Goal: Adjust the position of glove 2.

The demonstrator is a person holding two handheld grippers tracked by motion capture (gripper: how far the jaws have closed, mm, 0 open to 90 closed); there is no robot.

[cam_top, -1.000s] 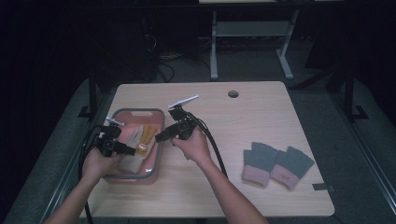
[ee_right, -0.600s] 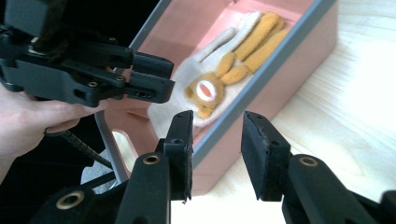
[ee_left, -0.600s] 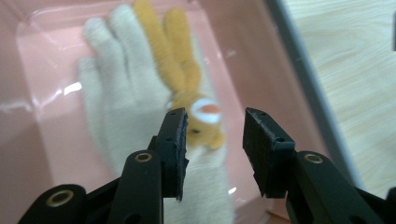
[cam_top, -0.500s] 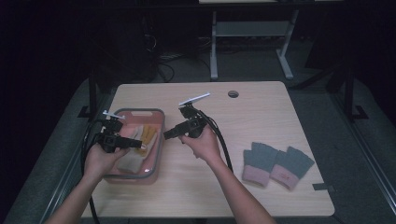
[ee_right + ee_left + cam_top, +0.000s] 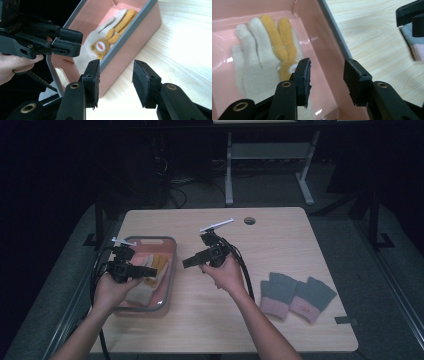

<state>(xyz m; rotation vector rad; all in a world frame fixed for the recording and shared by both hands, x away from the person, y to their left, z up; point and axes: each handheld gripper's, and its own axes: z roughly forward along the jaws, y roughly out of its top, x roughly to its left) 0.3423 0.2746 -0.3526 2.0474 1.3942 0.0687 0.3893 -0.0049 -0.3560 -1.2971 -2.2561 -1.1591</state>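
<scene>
A cream and orange glove (image 5: pixel 262 50) lies flat in the pink bin (image 5: pixel 172 270), fingers toward its far end. My left gripper (image 5: pixel 327 72) hovers over the bin's right wall (image 5: pixel 317 45). Its jaws have just been opening and nothing is between them. My right gripper (image 5: pixel 115 75) is over the bare table just right of the bin (image 5: pixel 135 27), pointing at it. Its jaws have also just been opening and are empty. From the high view the left gripper (image 5: pixel 151 271) is above the glove (image 5: pixel 150 267), and the right gripper (image 5: pixel 186 262) stands beside the bin.
Two grey gloves with pink cuffs (image 5: pixel 297 295) lie side by side at the table's right front. A round cable hole (image 5: pixel 249 220) sits near the far edge. Cables trail from both grippers toward the person.
Both grippers have drawn back from the glove in the bin. The right one moved right, out over the table, and the left one rose a little. The glove stays in the bin.
</scene>
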